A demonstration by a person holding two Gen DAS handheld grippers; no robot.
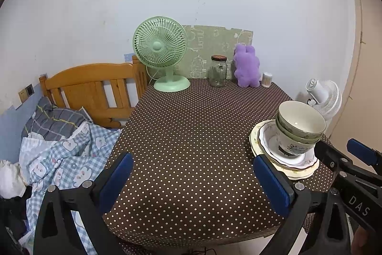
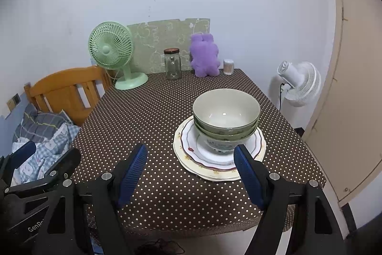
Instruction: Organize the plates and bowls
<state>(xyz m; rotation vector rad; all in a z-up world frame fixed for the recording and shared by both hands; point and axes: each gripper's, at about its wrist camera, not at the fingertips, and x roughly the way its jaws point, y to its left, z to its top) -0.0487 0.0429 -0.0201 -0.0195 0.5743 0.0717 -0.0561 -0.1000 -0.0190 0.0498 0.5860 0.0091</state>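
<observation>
Across most of both views spreads the rectangular table under a brown cloth dotted white (image 2: 152, 126), its near edge just beyond the grippers, its far edge against a pale wall. Wide bare cloth lies open over the left and middle. Left of the table stand an orange wooden bed frame (image 1: 95, 87) and rumpled blue checked bedding (image 1: 64, 154); right of it, off the table, a white fan (image 2: 300, 83) stands before a beige door.

Along the far edge sit a mint green plastic desk fan (image 2: 112, 51), a clear glass jar with a dark lid (image 2: 172, 63), a fuzzy purple plush toy (image 2: 205, 56) and a small white tub (image 2: 228, 66).

Near the right edge, close to the near corner, rests the stack of round cream plates with scalloped red-lined rims (image 2: 188, 152); three nested glossy ceramic bowls, green outside and cream inside (image 2: 225, 116), stand upright on it.

Both tools have black frames and ribbed blue pads. The left gripper (image 1: 191, 181) hovers over bare cloth, jaws spread wide and empty. The right gripper (image 2: 191, 171) is likewise spread wide, gripping nothing; the plates' near rim lies just beyond its fingertips.
</observation>
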